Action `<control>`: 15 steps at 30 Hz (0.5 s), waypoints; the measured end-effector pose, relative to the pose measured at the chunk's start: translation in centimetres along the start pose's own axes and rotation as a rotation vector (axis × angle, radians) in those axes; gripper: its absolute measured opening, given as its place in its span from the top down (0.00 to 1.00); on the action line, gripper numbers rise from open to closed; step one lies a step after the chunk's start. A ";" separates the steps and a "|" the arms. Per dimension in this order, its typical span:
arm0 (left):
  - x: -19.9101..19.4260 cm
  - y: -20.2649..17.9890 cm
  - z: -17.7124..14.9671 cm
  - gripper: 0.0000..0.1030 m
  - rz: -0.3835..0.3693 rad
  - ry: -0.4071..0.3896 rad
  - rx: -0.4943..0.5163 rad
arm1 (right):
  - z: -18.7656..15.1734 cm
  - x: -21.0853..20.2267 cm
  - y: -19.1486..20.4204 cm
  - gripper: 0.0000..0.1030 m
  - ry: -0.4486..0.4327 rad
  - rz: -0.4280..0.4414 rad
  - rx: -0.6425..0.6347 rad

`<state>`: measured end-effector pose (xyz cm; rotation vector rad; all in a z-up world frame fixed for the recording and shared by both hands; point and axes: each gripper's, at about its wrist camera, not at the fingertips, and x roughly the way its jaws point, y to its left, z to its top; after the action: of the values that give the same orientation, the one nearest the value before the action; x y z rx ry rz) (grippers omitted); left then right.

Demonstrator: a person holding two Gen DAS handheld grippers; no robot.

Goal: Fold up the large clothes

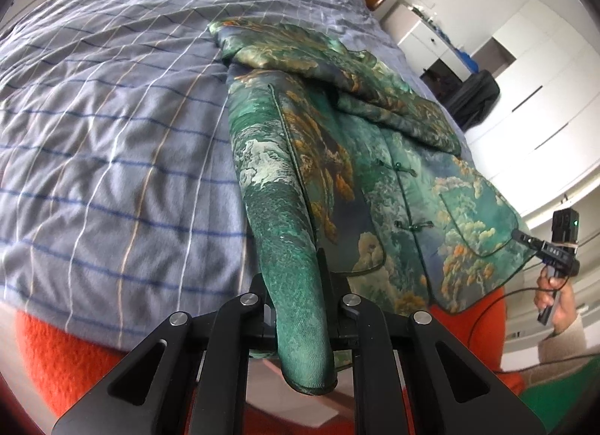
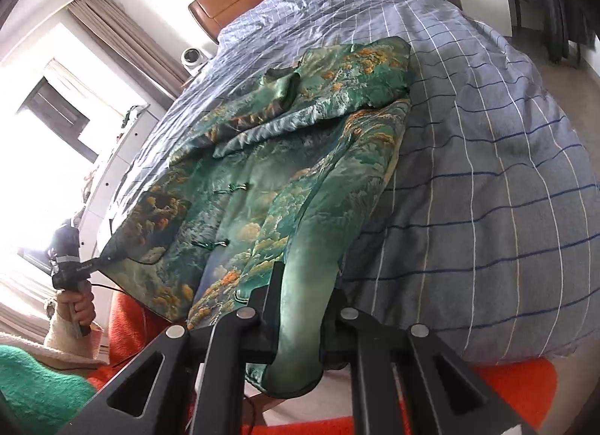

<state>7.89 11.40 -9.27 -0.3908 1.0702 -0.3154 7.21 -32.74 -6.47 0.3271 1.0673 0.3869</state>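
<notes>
The green brocade jacket lies across the checked bed, filling the middle of both views. The left claw and right claw are each clenched on a hem corner at the bottom centre. Judging from this, lift both corners evenly, keeping the hem taut, and carry them toward the collar.

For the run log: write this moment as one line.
task: fold large clothes | left claw: shut on green jacket hem corner | right claw: shut on other hem corner | jacket on checked bedcover, sleeves folded in
</notes>
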 end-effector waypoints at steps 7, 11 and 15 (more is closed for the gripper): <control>-6.5 -0.5 -2.9 0.90 -0.019 0.013 0.026 | -1.0 -3.3 1.7 0.89 0.001 0.122 0.011; -12.3 -0.8 -1.6 0.90 -0.076 -0.068 -0.011 | -0.7 -7.5 4.1 0.89 -0.056 0.240 0.011; -14.0 -0.3 3.3 0.90 -0.164 -0.171 -0.055 | 2.6 -8.8 3.5 0.89 -0.146 0.282 0.051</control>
<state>4.57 17.72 3.16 -0.5470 0.8830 -0.3920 5.24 -33.85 3.13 0.5462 0.8901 0.5797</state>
